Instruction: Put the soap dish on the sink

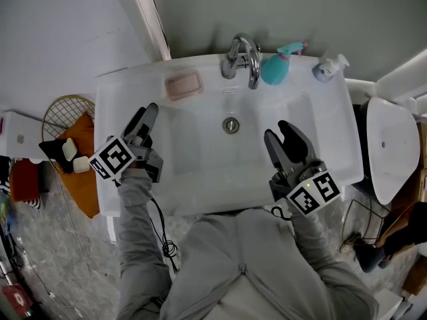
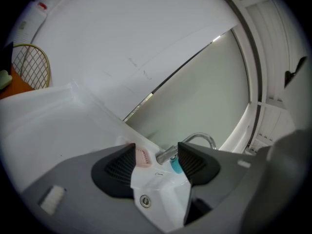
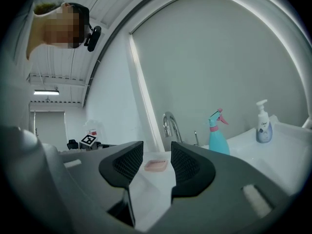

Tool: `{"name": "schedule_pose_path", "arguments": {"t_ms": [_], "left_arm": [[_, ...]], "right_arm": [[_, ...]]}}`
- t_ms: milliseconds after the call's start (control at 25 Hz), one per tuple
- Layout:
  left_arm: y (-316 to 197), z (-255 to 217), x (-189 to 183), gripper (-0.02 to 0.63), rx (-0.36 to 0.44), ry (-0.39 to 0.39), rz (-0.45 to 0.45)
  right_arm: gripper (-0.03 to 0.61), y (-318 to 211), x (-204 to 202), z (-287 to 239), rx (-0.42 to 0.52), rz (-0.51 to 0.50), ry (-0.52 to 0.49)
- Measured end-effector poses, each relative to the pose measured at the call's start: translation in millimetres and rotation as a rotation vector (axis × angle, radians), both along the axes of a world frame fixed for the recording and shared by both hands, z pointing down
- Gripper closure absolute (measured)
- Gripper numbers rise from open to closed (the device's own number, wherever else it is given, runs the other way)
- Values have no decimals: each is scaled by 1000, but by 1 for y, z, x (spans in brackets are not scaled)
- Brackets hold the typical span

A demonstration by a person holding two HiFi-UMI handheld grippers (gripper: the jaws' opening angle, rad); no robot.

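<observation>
**Left gripper** [image 1: 145, 119]: jaws spread, nothing between them. It hovers over the left part of the sink [image 1: 320, 119], its marker cube nearest the person. In the left gripper view the gap between the jaws frames the basin, the drain [image 2: 144, 200] and the back ledge.

**Right gripper** [image 1: 280, 133]: jaws spread, empty. It is held over the right front part of the basin and points toward the back ledge.

**Soap dish** [image 1: 183, 85]: pink, oblong and ribbed. It rests flat on the sink's back ledge, left of the faucet [image 1: 241, 59] and well apart from both grippers. In the right gripper view it shows far off through the open gap.

**Spray bottle** [image 1: 280, 67]: teal with a pink trigger. It stands upright on the ledge just right of the faucet.

**Pump dispenser** [image 1: 328, 67]: pale. It stands at the ledge's right end.

**Sleeves** [image 1: 133, 212]: grey, one behind each gripper.

**Wire basket** [image 1: 57, 105]: on the floor left of the sink. It holds an orange cloth [image 1: 85, 142] and small pale blocks.

**White rounded fixture** [image 1: 390, 145]: right of the sink; what it is cannot be told.
</observation>
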State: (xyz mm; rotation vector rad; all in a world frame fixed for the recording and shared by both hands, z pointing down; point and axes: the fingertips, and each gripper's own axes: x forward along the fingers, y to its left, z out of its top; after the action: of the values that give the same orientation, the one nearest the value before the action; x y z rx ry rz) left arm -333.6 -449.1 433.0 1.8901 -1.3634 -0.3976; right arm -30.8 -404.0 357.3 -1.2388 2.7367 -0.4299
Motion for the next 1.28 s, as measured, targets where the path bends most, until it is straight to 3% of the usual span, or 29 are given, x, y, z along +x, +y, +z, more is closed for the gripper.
{"name": "schedule_pose_path", "arguments": {"t_ms": [200,400,600,840,1080,1280], "left_arm": [[41,-24,9,321,80,-22,-1],[92,-47,17,321,214,-74,-39],[129,-72,18,321,323,-266,-113],[151,-96,37,321,402,-472,-78],[164,-108,55,321,449,-568,-43],[171,-109,60,321,450,-591,-41]], "right_arm": [[420,12,-7,-4,13,-10,-1],[419,22,-6,-7,29,10,3],[419,33,-3,-9,39,30,11],[420,47,-8,-14,50,33,14],[419,58,-13,-16,61,26,30],[420,63,-16,-18,73,22,46]]}}
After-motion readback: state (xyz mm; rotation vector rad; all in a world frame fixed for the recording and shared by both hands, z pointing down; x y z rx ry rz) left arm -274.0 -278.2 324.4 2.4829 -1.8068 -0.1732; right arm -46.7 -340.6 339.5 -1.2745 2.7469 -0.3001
